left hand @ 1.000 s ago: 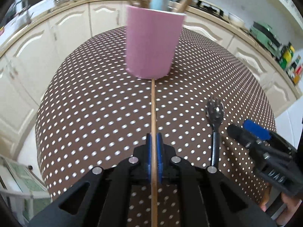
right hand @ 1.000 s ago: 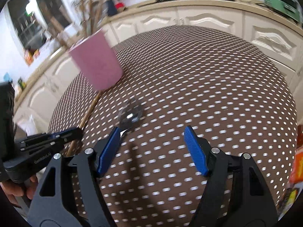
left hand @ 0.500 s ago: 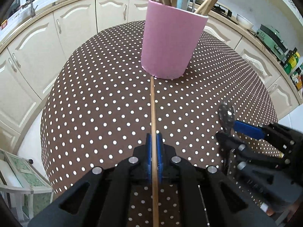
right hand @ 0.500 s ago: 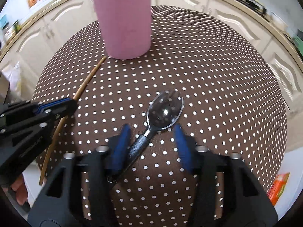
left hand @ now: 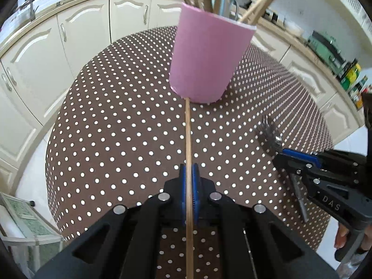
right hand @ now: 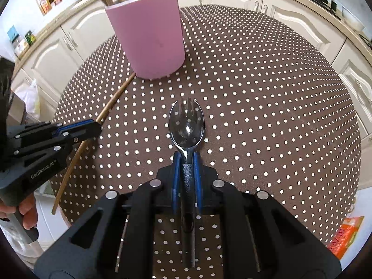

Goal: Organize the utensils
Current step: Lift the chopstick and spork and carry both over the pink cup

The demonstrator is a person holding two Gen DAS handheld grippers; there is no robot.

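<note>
Round table [left hand: 111, 121] in a brown polka-dot cloth, cream kitchen cabinets [left hand: 76, 34] all around. Left gripper [left hand: 188, 174] pinched tight on a wooden chopstick [left hand: 187, 134] – its far tip meets the pink holder [left hand: 207, 60]. Right gripper [right hand: 186, 162] clamps a spork [right hand: 186, 123] by its black handle, whose end is hidden between the fingers.

Bright, even daylight; sharp centre, heavy fisheye edges.

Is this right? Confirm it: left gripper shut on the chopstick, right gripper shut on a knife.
Not a knife. The right wrist view shows the right gripper shut on a spork. The left gripper is shut on the chopstick, as stated.
</note>
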